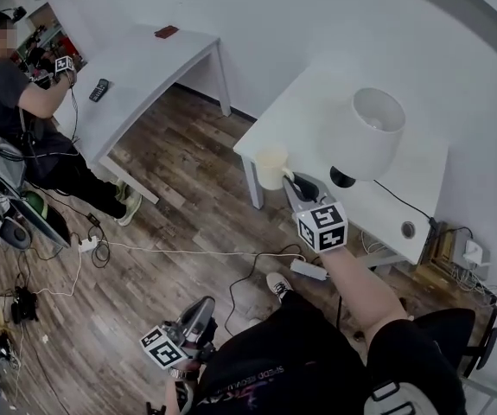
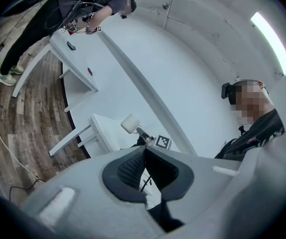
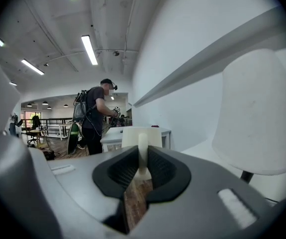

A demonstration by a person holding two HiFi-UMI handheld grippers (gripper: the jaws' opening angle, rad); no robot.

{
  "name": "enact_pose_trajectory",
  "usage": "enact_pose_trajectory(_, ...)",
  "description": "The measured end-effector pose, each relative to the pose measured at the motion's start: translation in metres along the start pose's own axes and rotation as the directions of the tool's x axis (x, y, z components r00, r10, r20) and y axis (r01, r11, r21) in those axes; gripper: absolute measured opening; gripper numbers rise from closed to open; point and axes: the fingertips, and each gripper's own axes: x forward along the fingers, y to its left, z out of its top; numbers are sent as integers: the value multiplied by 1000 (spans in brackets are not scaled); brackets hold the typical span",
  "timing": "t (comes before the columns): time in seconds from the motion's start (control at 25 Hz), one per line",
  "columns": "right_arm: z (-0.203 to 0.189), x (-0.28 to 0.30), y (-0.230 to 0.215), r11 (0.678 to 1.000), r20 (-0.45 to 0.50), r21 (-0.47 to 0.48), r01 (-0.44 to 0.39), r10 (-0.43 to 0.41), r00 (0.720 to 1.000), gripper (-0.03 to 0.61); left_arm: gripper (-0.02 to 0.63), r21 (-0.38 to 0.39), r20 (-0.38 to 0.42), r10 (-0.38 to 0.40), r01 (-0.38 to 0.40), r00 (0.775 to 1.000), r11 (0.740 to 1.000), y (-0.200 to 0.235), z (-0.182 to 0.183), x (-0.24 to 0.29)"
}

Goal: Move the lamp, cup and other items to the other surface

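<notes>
Right gripper pinches the cup by its handle at the near table's left edge.

In the right gripper view the jaws press on the thin, upright cream handle from both sides, and the cup body stands just beyond them. The cup is on the table's corner, with the lamp standing close to its right, its white shade tilted toward the head camera above a dark base. The left gripper hangs low by the person's leg over the wood floor, well apart from the table. Its jaws are pressed together with nothing between them. Across the floor stands a far table with a remote on it, and a second person stands at its end.
</notes>
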Motion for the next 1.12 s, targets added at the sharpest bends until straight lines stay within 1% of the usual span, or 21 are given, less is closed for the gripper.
enact_pose_trajectory(0.2,7,-52,11,999,39,15,35,-36,999,52,0,5,-44,-60,61,997,998,-14,-13,-9)
enact_pose_trajectory(0.32,4,-90,14,997,54,23,68,-69,996,54,0,-4,-82,-95,95,992,996,-24,-29,-14)
enact_pose_trajectory(0.48,-3,-138,17,992,72,41,118,-121,990,53,0,-16,-145,-135,134,980,991,-33,-51,-21)
enact_pose_trajectory(0.6,-9,-167,17,986,75,55,159,-162,984,54,0,-40,-188,-163,158,969,987,-37,-65,-22)
enact_pose_trajectory(0.72,-17,-199,14,973,69,75,216,-222,973,54,0,-70,-240,-197,185,951,980,-42,-80,-18)
enact_pose_trajectory(0.84,-19,-229,7,960,72,91,265,-271,960,54,0,-83,-290,-237,222,927,971,-52,-92,-7)
enact_pose_trajectory(0.96,-17,-257,-7,944,83,104,315,-323,943,54,0,-83,-340,-269,256,901,963,-62,-101,10)
enact_pose_trajectory(1.12,-16,-295,-29,916,103,127,381,-394,913,54,0,-90,-403,-310,300,861,950,-76,-118,36)
